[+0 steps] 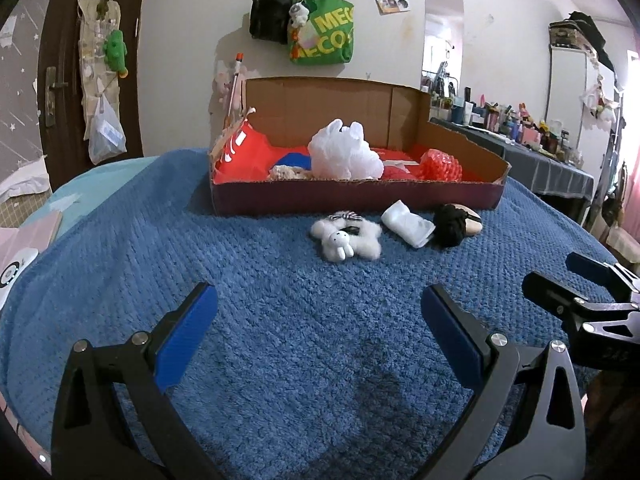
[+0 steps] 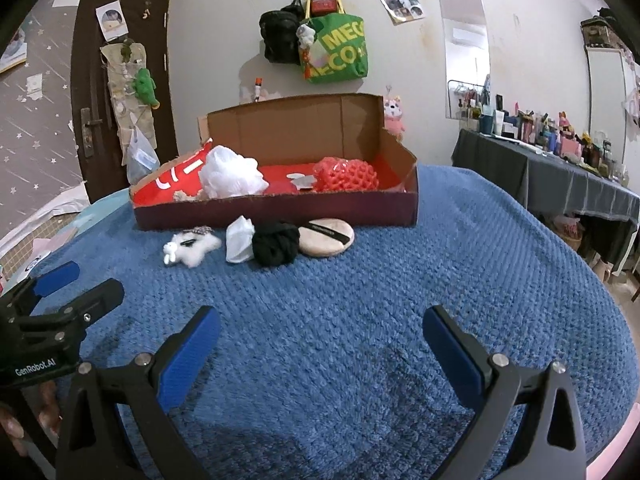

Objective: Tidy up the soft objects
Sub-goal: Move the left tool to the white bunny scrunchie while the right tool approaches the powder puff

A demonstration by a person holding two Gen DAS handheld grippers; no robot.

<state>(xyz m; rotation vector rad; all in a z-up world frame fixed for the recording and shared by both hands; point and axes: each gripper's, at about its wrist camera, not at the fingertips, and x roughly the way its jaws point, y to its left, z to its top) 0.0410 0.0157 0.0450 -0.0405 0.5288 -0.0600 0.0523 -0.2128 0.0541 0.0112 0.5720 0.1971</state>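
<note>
Inside the open cardboard box (image 2: 394, 204) sit a white mesh pouf (image 2: 232, 176) and red net ball (image 2: 346, 174), but the fluffy white plush (image 2: 192, 249), white cloth roll (image 2: 239, 239), black scrunchie (image 2: 276, 243) and tan powder puff (image 2: 326, 236) wait outside on the blue blanket (image 2: 440, 272), both the left hand-held gripper (image 1: 320, 320) and right hand-held gripper (image 2: 322, 340) spread wide, empty.

White plush toy (image 2: 191, 249), white pouch (image 2: 239, 239), black scrunchie (image 2: 276, 244), beige puff (image 2: 326, 236) in a row before the cardboard box (image 2: 280, 210)
</note>
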